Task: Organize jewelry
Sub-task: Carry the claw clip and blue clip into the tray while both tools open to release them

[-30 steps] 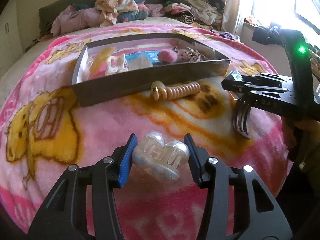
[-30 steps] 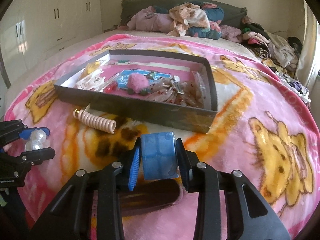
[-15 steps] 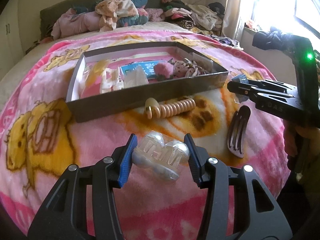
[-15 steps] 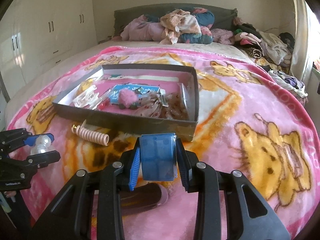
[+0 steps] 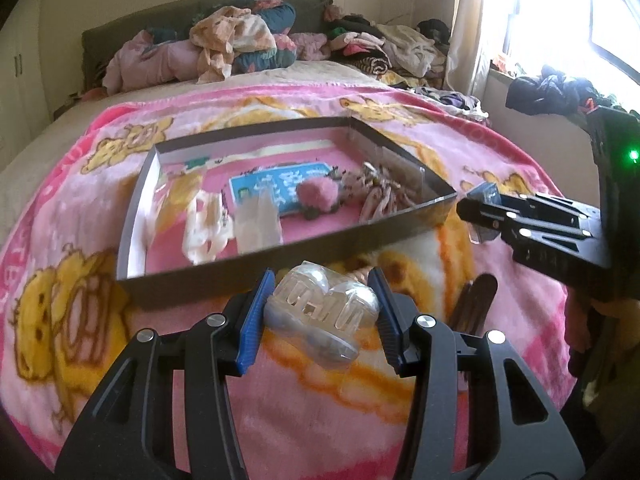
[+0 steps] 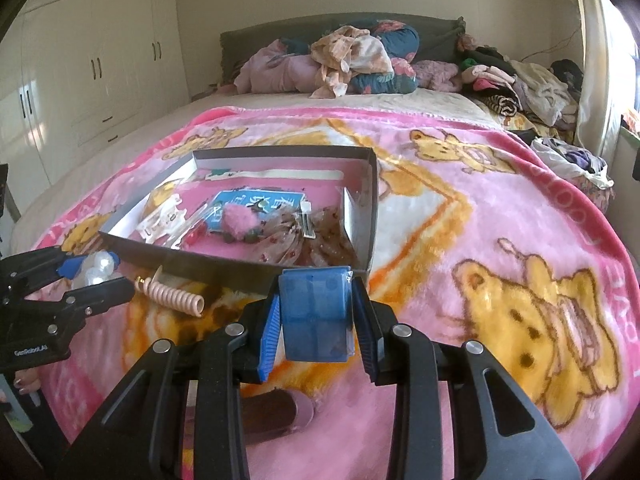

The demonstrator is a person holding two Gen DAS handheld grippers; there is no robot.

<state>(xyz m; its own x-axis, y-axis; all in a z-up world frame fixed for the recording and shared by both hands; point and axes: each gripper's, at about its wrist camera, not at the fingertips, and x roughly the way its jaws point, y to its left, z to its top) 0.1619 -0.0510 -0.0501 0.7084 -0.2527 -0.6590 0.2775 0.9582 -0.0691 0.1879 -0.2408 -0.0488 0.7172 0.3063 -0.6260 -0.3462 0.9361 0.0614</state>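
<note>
Clear hair claw (image 5: 322, 310) pinched in left gripper (image 5: 320, 312), blue clip (image 6: 314, 316) pinched in right gripper (image 6: 314, 320). Grey tray (image 5: 224, 276) at twelve o'clock, long axis crosswise, nearer the left.

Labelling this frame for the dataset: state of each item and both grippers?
Left gripper: shut on the clear hair claw, lifted off the blanket.
Right gripper: shut on the blue clip, held above the blanket.
Box: open, no lid, lying on the blanket, holding hair accessories.
Spiral hair tie: loose on the blanket, in front of the box.
Brown hair clip: lying on the blanket, not held.
</note>
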